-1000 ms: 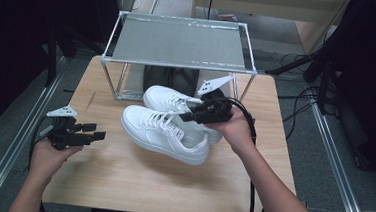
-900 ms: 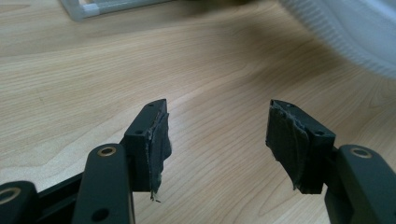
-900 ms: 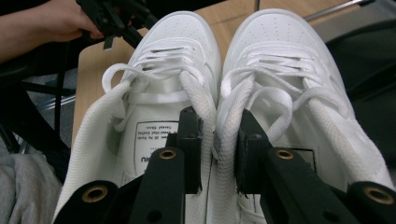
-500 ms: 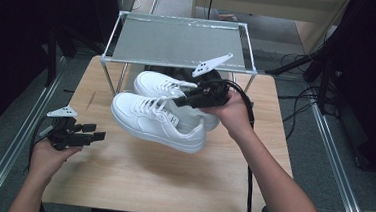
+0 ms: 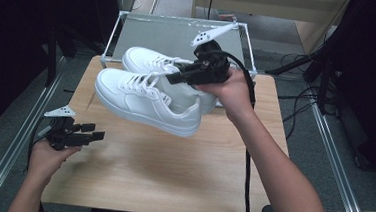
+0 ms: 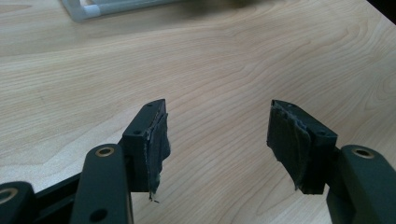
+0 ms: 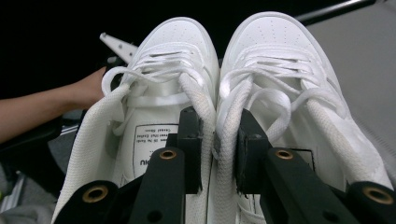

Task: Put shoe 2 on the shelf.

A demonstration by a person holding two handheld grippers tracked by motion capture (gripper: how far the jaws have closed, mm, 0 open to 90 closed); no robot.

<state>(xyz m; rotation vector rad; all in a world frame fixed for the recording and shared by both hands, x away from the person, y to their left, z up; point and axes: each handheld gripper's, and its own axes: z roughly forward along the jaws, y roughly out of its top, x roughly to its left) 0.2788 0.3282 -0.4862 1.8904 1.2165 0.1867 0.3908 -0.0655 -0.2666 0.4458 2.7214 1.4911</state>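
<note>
shoes hang in the air, inner collars pinched together between the right gripper jaws; a loose pinch could drop one. left gripper gapes empty over the table.

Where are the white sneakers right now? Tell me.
In the high view, the white sneakers hang above the table, pinched together by the right gripper, before the metal rack.

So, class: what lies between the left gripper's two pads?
Nothing is held: between the left gripper pads, its own view shows bare wooden table; the white sneakers hang from the right gripper.
</note>
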